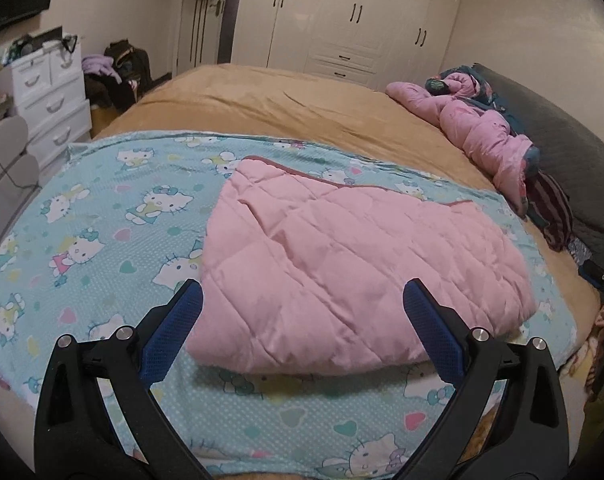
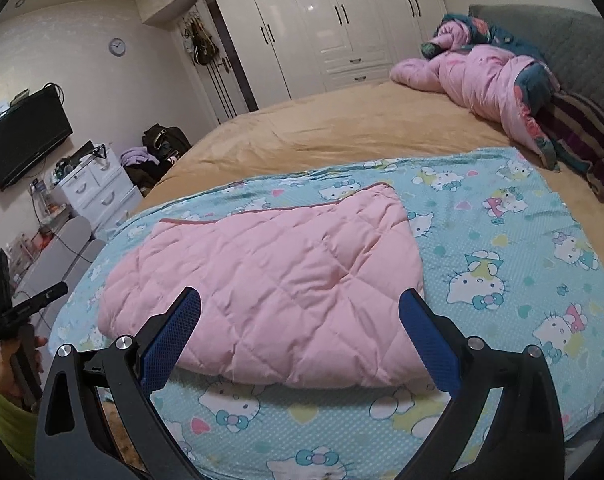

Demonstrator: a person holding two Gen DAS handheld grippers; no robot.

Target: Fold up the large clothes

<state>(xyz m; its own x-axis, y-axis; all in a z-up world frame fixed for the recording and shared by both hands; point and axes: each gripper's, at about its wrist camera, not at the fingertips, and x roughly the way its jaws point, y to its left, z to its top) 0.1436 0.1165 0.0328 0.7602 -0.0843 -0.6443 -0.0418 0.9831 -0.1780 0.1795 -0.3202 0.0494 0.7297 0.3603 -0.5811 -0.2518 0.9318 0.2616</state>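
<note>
Bedroom: tan bed [image 1: 261,108] with a blue cat-print sheet [image 1: 81,216] spread over its near end. Pink quilted garment [image 1: 354,276] lies folded on that sheet as a puffy rectangular pad, diamond stitching, darker trim along far edge. Left gripper [image 1: 302,304] and right gripper [image 2: 299,306] hover near it, jaws apart, holding nothing.

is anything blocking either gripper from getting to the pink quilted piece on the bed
Nothing visible does. Left gripper and right gripper are open, just short of the pink quilted piece's near edge, with only the cartoon-print sheet beneath.
</note>
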